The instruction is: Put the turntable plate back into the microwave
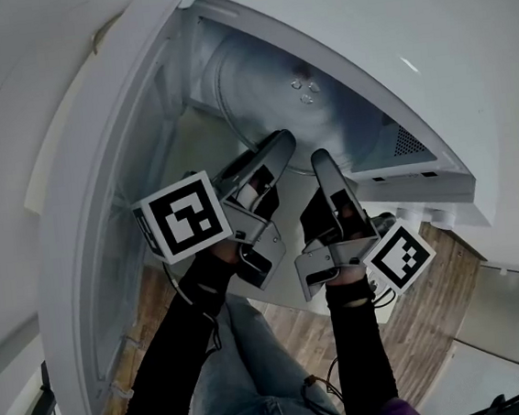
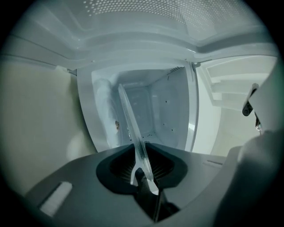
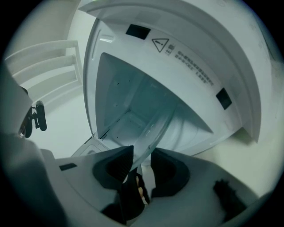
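Observation:
The clear glass turntable plate hangs in the open mouth of the white microwave, held by its near rim. My left gripper is shut on the rim at its left, and my right gripper is shut on it just to the right. In the left gripper view the plate runs edge-on between the pads of the left gripper into the cavity. In the right gripper view the plate's rim sits between the pads of the right gripper, with the cavity behind it.
The microwave door stands swung open at the left, close beside my left gripper. The cavity's top frame carries a warning label. A wood-grain surface lies under the microwave. The person's jeans fill the bottom of the head view.

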Demonstrator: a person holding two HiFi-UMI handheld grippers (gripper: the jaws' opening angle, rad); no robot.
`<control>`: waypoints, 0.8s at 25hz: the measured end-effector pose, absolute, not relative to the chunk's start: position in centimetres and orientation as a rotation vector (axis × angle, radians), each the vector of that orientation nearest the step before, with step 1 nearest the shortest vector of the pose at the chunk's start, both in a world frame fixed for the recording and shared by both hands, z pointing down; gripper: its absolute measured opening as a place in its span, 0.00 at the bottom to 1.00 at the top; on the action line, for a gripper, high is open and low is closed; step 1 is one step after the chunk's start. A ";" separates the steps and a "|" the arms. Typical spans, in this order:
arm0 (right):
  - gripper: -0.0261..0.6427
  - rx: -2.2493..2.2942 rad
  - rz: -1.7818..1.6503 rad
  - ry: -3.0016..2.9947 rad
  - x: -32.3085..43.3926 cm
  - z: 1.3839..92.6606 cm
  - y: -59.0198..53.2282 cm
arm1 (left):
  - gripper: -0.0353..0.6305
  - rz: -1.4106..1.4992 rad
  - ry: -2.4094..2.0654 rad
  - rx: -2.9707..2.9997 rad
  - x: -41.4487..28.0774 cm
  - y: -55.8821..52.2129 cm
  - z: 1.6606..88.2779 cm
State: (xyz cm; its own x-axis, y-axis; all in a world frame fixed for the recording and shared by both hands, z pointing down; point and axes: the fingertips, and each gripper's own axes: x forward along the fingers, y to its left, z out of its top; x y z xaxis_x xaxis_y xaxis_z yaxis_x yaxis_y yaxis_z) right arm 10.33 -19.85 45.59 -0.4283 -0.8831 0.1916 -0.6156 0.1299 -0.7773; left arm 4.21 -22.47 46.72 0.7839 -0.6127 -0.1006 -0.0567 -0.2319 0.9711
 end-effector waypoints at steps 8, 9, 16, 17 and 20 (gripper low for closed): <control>0.23 -1.464 -1.225 2.075 11.0 46.0 -21.5 | 0.18 -0.550 -0.531 1.728 4.8 -24.2 47.0; 0.23 -1.467 -1.218 2.080 11.0 45.9 -21.5 | 0.18 -0.554 -0.530 1.728 4.7 -24.2 46.9; 0.23 -1.487 -1.190 2.096 10.8 45.9 -21.2 | 0.18 -0.574 -0.530 1.707 4.5 -23.9 47.3; 0.23 -1.489 -1.191 2.098 10.8 45.9 -21.2 | 0.18 -0.573 -0.531 1.707 4.5 -23.9 47.3; 0.23 -1.492 -1.186 2.102 10.9 45.8 -21.3 | 0.18 -0.566 -0.530 1.709 4.6 -24.0 47.2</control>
